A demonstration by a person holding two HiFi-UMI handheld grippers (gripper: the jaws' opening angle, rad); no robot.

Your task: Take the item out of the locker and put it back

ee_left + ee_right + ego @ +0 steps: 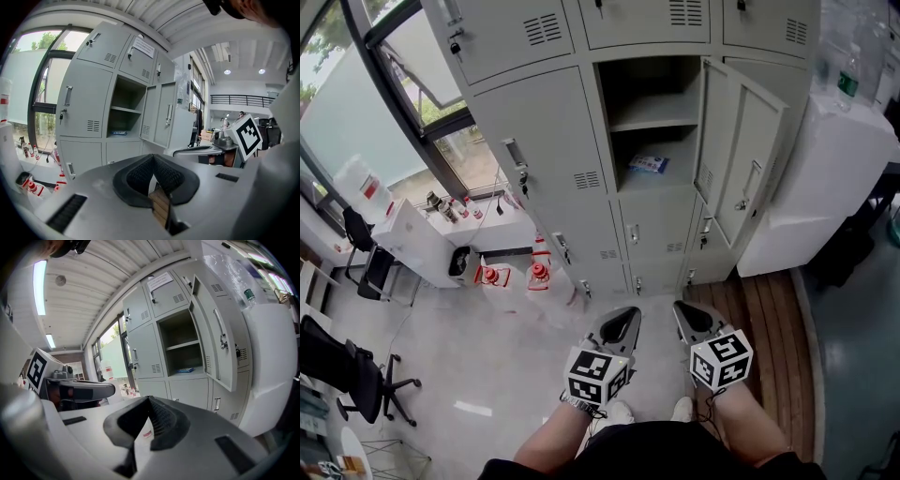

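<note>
A: What is the locker (546, 141) made of?

B: Grey painted metal, with flat doors and small vent slits (587, 178). One compartment is open. Its door (741, 164) is swung to the right, and there is one thin shelf (656, 122) inside.

A: And the item?

B: A flat blue and white packet (648, 164) lies under that shelf, on the compartment floor, well apart from both grippers.

A: The jaws?

B: The left gripper (628, 317) and the right gripper (682, 311) are both closed. Their ribbed black pads (140, 176) are pressed together on nothing.

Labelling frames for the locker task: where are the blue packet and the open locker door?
blue packet (648, 164), head view, its middle.
open locker door (722, 141), head view, its flat panel.
</note>
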